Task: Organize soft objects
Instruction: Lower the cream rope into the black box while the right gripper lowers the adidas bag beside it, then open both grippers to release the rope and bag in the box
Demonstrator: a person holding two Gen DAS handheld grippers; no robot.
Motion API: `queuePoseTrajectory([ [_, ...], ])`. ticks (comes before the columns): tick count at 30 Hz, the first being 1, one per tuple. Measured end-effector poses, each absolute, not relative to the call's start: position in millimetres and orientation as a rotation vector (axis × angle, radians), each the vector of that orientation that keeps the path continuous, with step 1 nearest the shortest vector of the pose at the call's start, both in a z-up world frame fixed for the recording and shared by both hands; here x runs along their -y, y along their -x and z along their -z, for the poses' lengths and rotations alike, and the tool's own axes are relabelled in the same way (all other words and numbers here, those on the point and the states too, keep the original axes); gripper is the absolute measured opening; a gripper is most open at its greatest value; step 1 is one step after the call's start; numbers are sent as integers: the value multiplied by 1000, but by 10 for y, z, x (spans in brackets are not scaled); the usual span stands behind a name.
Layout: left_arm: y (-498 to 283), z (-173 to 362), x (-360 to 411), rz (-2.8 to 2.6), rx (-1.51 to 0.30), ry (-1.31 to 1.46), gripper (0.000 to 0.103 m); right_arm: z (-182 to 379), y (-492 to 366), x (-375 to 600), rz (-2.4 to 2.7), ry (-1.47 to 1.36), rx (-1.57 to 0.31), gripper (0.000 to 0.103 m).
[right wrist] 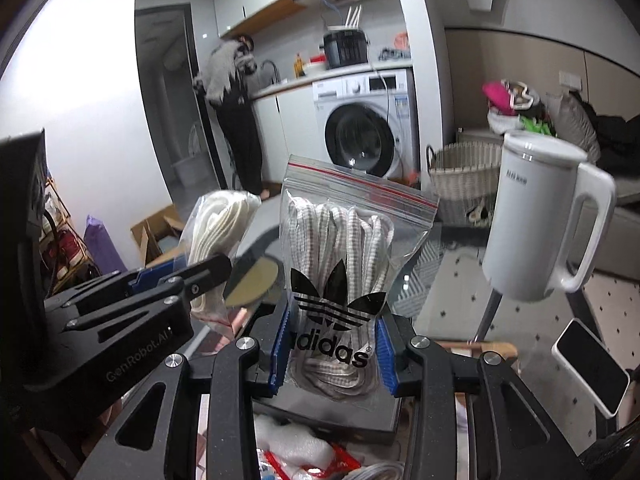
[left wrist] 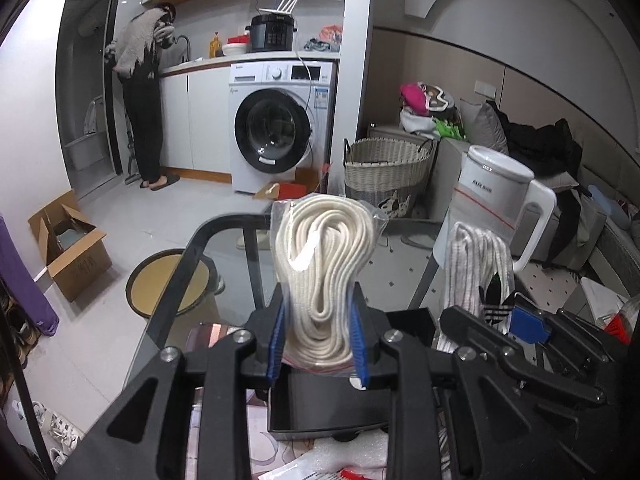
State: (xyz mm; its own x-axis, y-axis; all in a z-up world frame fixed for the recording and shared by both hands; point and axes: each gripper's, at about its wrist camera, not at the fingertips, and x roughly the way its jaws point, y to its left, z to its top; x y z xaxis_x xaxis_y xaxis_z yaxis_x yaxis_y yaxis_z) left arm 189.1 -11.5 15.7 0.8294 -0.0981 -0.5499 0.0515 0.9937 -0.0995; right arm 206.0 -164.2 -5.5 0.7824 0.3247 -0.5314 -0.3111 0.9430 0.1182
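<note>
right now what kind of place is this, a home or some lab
Most likely a lived-in home, an open kitchen and laundry corner beside a sitting area. A front-loading washing machine sits under a counter with a pressure cooker, and a woven laundry basket stands by a sofa piled with clothes.

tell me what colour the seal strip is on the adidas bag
Red, running along the top edge of the adidas bag, held in the right gripper. Clearest in the right wrist view.

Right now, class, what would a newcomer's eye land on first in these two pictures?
Front and centre, each claw grips a clear bag of coiled laces: the left claw holds the cream laces, the right claw the logo-printed bag of striped laces. Just right of them stands a white jug; a washing machine sits behind.
</note>
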Motion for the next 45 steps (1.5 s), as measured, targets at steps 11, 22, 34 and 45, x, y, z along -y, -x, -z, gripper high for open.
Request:
queuePoseTrajectory([
  [11,-2203,287,235,82,-821,91,26,489,-2301,1644,-336,0,-771,36],
  [22,-2313,582,341,101,-948,57,26,827,-2425,1646,-370,7,-903,36],
  [34,-2172,778,412,123,-1125,38,26,940,-2414,1662,-406,6,-1096,36],
  [45,-2093,769,438,146,-1144,44,44,919,-2385,1712,-392,-4,-1128,42],
])
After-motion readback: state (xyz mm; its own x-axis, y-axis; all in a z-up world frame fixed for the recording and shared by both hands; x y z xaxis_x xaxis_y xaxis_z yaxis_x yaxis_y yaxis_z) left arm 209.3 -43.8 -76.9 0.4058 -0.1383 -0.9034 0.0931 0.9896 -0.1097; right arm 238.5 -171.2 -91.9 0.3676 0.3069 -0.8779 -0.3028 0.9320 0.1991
